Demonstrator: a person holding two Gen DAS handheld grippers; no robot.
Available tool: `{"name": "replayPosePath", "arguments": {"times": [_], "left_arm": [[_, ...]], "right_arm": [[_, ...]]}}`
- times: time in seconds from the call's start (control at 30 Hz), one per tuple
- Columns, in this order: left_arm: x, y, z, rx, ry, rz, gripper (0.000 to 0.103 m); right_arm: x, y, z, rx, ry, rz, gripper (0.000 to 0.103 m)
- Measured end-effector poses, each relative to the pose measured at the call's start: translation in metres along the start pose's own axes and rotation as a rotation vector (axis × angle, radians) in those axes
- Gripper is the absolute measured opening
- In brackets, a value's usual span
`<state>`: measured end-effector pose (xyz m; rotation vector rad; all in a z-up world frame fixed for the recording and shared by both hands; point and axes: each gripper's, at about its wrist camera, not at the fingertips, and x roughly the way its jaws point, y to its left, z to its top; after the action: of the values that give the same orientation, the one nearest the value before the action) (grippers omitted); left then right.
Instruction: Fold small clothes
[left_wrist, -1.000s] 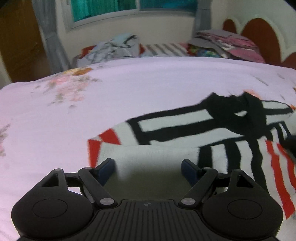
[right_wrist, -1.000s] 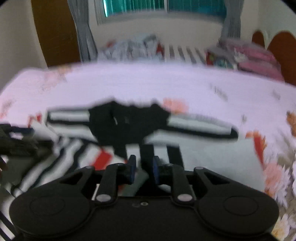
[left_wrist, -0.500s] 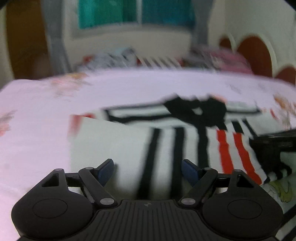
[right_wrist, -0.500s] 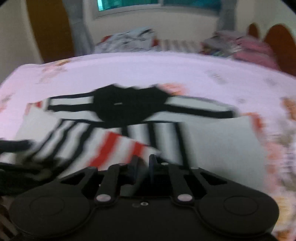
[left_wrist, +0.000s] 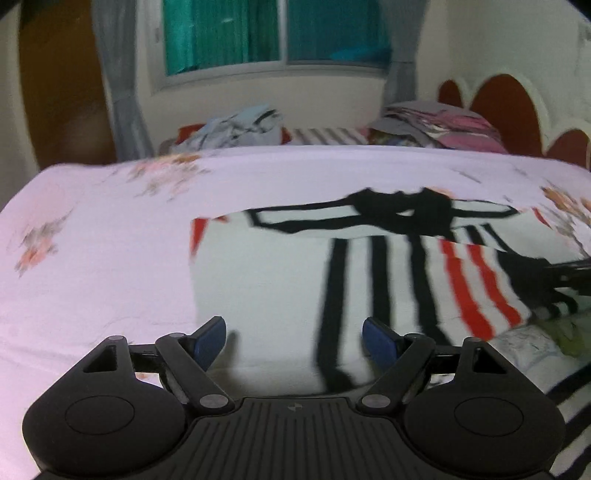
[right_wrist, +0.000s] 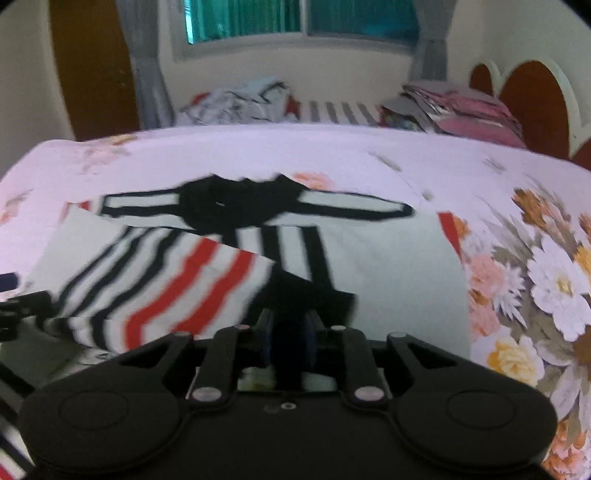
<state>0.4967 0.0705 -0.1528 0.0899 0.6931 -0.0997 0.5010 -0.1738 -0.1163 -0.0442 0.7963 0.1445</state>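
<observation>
Bed (left_wrist: 110, 266), pink floral sheet, broad bare margin left of and beyond the garment; pile of clothes (left_wrist: 236, 125) at far edge under the window. Striped shirt (left_wrist: 266, 273), white with black and red bands and black collar, flat mid-bed, one side flap folded inward over the body. Left gripper (left_wrist: 294, 339) angled downward over near white panel, jaws wide apart, nothing between. Right gripper (right_wrist: 289, 336) angled downward, jaws nearly together, clamped on dark edge of the folded flap.
</observation>
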Motion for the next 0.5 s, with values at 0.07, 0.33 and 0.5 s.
{"name": "replayPosePath", "arguments": {"times": [0.07, 0.33, 0.5], "left_arm": [[0.007, -0.010, -0.002, 0.032, 0.018, -0.010, 0.080], [0.003, 0.007, -0.006, -0.019, 0.059, -0.048, 0.081], [-0.020, 0.026, -0.020, -0.041, 0.054, -0.033, 0.081]], "right_arm": [[0.004, 0.007, -0.003, -0.014, 0.006, 0.007, 0.020], [-0.012, -0.022, -0.009, 0.110, 0.014, -0.096, 0.021], [-0.050, -0.055, -0.023, 0.208, -0.010, -0.040, 0.025]]}}
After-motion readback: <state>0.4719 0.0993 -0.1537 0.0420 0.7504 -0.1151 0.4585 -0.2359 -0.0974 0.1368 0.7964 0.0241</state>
